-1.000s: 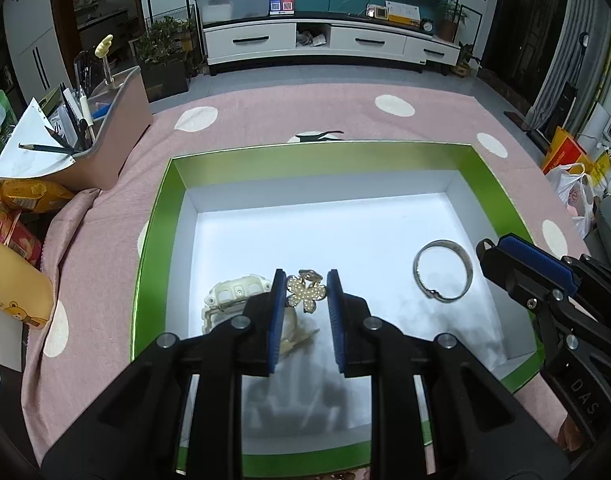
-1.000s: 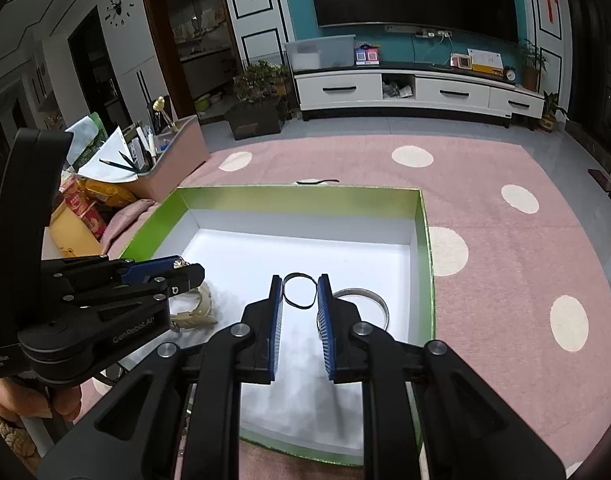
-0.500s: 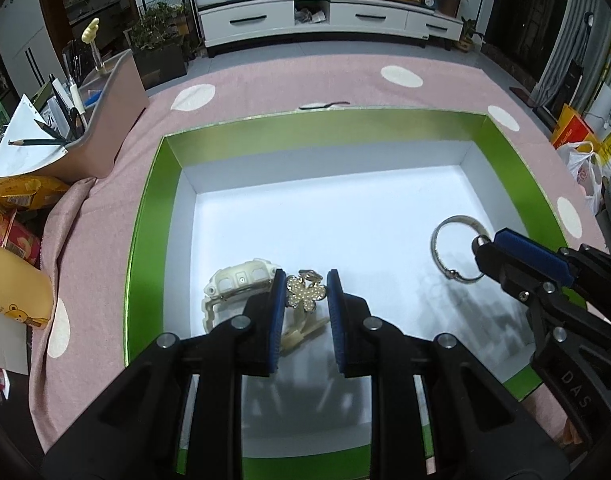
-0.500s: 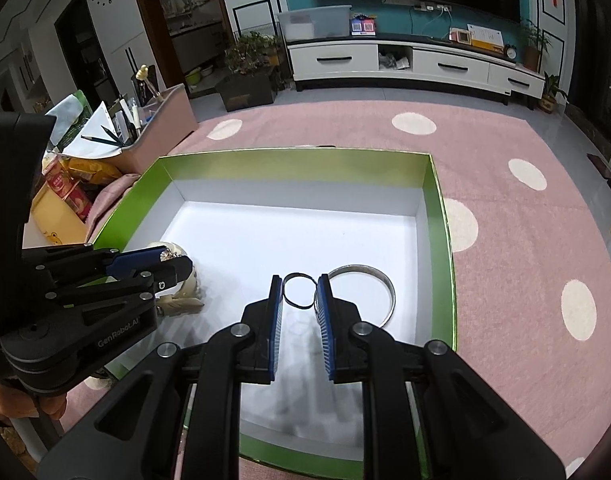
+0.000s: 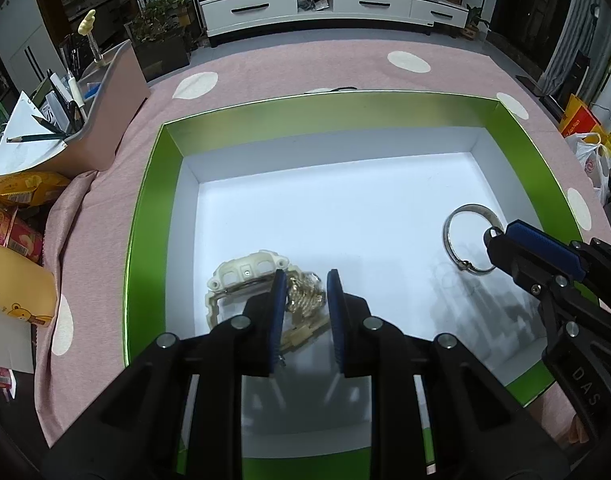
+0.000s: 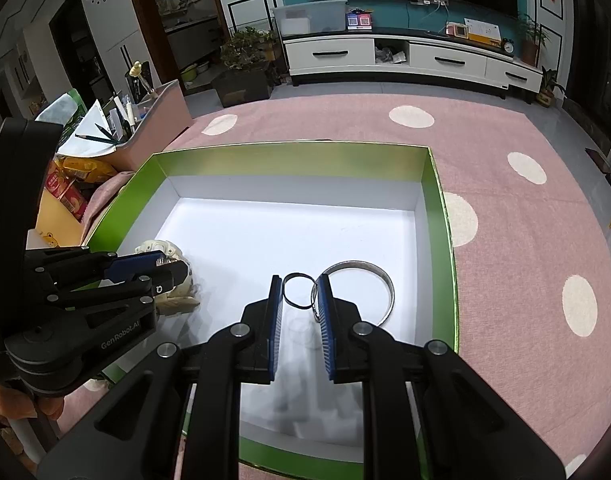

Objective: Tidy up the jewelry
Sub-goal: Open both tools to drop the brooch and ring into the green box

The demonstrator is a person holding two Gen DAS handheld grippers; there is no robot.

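Your left gripper (image 5: 303, 294) is pinching the light, snag-prone gold flower brooch (image 5: 305, 296); your right gripper (image 6: 301, 294) is nipping a thin, slippery black ring (image 6: 298, 291) by its rim.

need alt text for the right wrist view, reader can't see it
The right gripper holds a thin dark ring between its blue pads, above the white floor of a green-walled box and just left of a silver bangle. At left, the left gripper reaches over a cream watch.
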